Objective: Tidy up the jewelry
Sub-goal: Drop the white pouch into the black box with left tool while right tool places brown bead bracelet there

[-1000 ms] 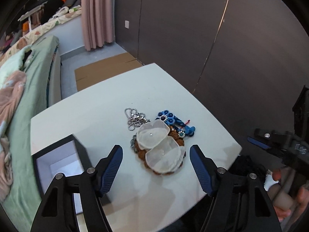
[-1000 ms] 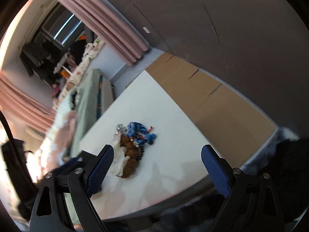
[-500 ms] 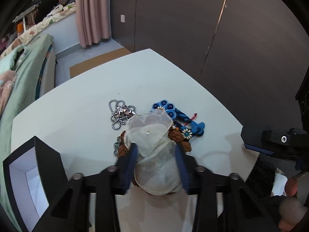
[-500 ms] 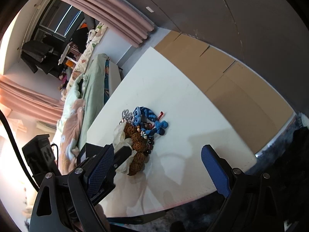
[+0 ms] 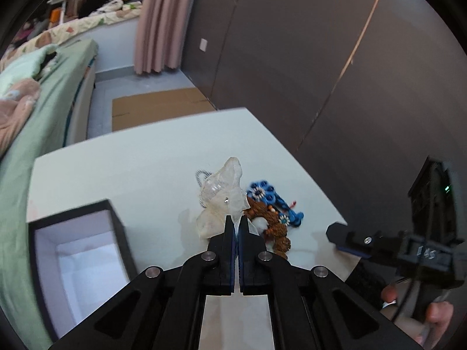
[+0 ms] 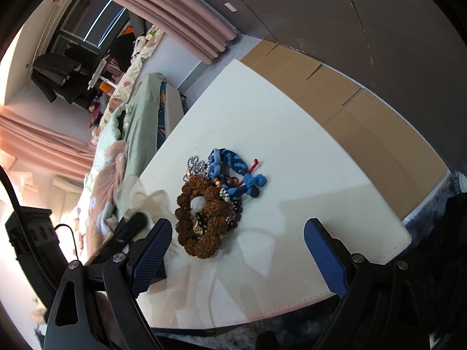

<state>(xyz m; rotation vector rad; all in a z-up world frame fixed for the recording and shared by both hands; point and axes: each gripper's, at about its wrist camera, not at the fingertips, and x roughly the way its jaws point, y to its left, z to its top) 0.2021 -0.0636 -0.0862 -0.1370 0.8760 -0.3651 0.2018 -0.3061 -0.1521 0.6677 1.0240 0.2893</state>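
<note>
The white square table [image 5: 122,160] carries everything. At its near left corner sits the open black box with a pale, smooth lining [image 5: 78,265], the likely home for the jewelry. In the middle lies the pile: a chunky ring of rough brown seed beads [image 6: 201,218], a braided blue cord bracelet [image 6: 233,172] touching it on the far side, and a thin silver ball chain [image 6: 194,164] just behind.

The left gripper [image 5: 236,221] is clenched on a sheer, crinkly white organza pouch [image 5: 221,198], which hangs bunched and clear of the tabletop, above the pile. So the step looks like carrying the pouch to the box; it's limp, so lower it well inside before letting go. The right gripper [image 6: 236,250] hovers near the pile, spread wide, grasping nothing.
</note>
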